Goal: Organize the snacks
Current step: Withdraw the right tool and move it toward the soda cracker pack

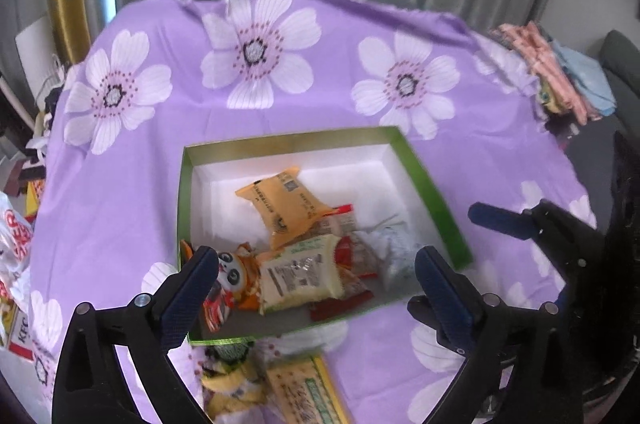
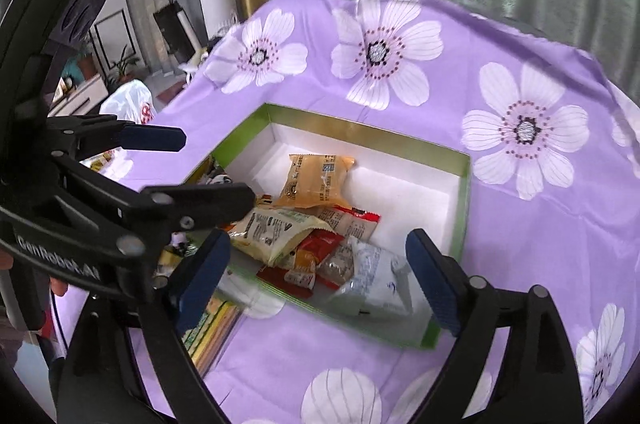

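Observation:
A green box [image 1: 434, 192] with a white inside holds several snack packets: an orange one [image 1: 288, 204], a cream one [image 1: 300, 274], a panda-print one [image 1: 236, 268], red ones and a white one [image 1: 396, 252]. My left gripper [image 1: 316, 294] hangs open above the box's near side, nothing between its fingers. My right gripper [image 2: 316, 276] is open too, over the white packet [image 2: 372, 280] at the near corner of the box [image 2: 464, 224], not touching it. Two more packets [image 1: 308, 392] lie on the cloth in front of the box. The left gripper [image 2: 200, 170] shows at the left of the right wrist view.
A purple floral cloth [image 1: 280, 64] covers the table. Folded pink and blue cloths [image 1: 556, 76] sit at its far right edge. A white plastic bag [image 1: 12, 244] lies off the left side. Curtains hang behind; a black upright cleaner [image 2: 172, 16] stands on the floor.

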A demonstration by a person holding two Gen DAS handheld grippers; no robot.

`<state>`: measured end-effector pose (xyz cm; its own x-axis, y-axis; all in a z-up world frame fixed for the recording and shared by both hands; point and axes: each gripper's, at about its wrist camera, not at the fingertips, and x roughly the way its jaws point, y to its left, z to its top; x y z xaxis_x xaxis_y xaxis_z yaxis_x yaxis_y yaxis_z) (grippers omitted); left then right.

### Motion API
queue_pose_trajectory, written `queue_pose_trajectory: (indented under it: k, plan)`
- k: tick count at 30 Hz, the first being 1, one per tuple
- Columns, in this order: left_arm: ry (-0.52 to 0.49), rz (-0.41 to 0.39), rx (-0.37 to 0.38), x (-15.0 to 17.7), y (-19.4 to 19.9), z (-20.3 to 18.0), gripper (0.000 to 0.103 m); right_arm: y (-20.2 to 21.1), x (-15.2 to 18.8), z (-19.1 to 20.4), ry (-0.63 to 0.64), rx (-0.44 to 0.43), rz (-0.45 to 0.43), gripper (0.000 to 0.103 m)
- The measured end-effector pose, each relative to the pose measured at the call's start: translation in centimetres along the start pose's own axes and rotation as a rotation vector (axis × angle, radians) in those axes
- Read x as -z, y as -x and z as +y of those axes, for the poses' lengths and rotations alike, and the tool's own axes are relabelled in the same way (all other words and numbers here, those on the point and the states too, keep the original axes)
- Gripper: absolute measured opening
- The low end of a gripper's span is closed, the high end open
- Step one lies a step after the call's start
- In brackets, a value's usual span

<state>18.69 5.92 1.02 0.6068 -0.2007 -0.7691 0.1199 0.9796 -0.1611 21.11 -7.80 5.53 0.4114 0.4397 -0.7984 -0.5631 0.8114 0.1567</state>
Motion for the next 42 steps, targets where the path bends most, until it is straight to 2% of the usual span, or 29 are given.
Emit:
queue_pose_trajectory:
  k: [12,21,29,33,37,42]
  plan:
    - [-0.048,-0.104,0.009,4.4,7.2,-3.9,0.099,7.7,3.4,1.8,0.021,0.029,-0.085,0.09]
    - [-0.02,-0.096,0.023,8.2,9.7,-4.8,0.099,11.6,5.7,3.1,0.021,0.032,-0.114,0.091]
    - [0.035,-0.075,0.042,11.3,10.4,-4.5,0.099,12.3,8.1,4.3,0.034,0.035,-0.088,0.091]
    - [0.056,-0.093,0.028,12.2,10.9,-4.1,0.099,12.2,9.1,4.7,0.03,0.028,-0.076,0.091]
    - [0.056,-0.103,-0.03,13.1,10.6,-3.7,0.099,11.7,9.9,4.9,0.022,0.02,-0.059,0.091]
    - [0.073,-0.091,-0.023,14.3,9.4,-2.9,0.099,10.4,10.7,4.8,0.005,0.004,-0.034,0.091]
